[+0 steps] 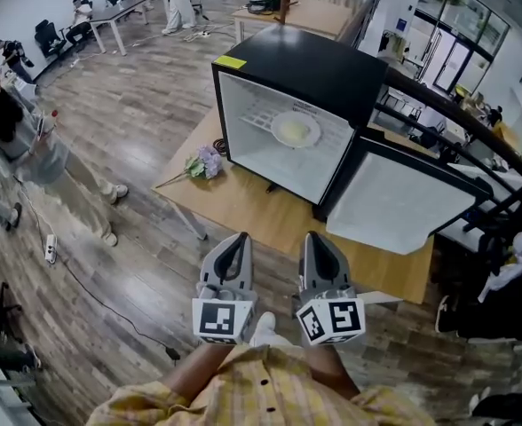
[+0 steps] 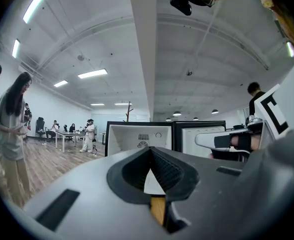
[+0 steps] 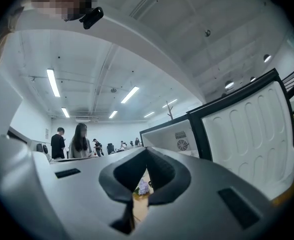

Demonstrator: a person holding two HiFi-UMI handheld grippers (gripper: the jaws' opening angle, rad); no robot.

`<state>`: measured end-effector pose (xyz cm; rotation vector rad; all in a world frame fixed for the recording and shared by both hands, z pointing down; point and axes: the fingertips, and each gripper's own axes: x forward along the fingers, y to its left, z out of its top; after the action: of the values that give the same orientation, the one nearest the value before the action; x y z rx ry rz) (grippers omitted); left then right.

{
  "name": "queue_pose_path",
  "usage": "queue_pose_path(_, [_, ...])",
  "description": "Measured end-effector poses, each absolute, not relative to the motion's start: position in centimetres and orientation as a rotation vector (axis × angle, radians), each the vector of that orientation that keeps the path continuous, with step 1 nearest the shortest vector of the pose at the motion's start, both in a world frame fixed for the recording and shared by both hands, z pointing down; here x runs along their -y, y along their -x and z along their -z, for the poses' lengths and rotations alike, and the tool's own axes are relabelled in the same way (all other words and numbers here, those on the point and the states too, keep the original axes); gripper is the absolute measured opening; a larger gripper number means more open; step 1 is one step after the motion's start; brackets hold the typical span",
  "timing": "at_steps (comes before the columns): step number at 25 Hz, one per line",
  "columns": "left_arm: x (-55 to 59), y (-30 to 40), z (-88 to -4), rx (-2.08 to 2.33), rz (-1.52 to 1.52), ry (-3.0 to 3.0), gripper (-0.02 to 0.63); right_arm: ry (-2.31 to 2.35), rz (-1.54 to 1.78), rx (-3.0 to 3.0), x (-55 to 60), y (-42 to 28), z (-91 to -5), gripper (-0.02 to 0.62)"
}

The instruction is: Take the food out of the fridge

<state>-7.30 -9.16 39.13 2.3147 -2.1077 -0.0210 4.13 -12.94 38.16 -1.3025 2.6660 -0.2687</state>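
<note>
The fridge [image 1: 301,69] stands open at upper centre, with the plate of food [image 1: 296,130] untouched on its shelf. At lower centre, the left gripper [image 1: 235,242] and right gripper [image 1: 320,242] have their jaws together and empty. The whole grab is left.

Yellow checked shirt [image 1: 270,398] with dark buttons. Grey left tongs [image 1: 236,241] and right tongs [image 1: 319,240] carry black ribbed pads [image 2: 168,170] and black-and-white marker cubes [image 1: 221,319].

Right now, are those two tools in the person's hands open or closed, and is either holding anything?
Left tool: closed, holding nothing.
Right tool: closed, holding nothing.
</note>
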Motion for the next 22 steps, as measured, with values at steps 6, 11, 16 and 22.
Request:
queue_pose_path(6, [10.4,7.4,-39.9,2.086,-0.010,-2.296,0.008,1.292,0.303,-2.682,14.1,-3.7,-39.1,0.008])
queue_pose_path(11, [12.0,7.5,-40.1,2.071,0.007,-2.301,0.008,1.298,0.295,-2.699,15.0,-3.3,-39.3,0.008])
queue_pose_path(16, [14.4,7.8,-40.6,2.017,0.007,-2.324,0.008,1.323,0.299,-2.692,17.3,-2.5,-39.8,0.008])
queue_pose_path(22, [18.3,9.7,-39.8,2.012,0.051,-2.352,0.008,1.349,0.260,-2.697,20.8,-0.7,-39.3,0.008])
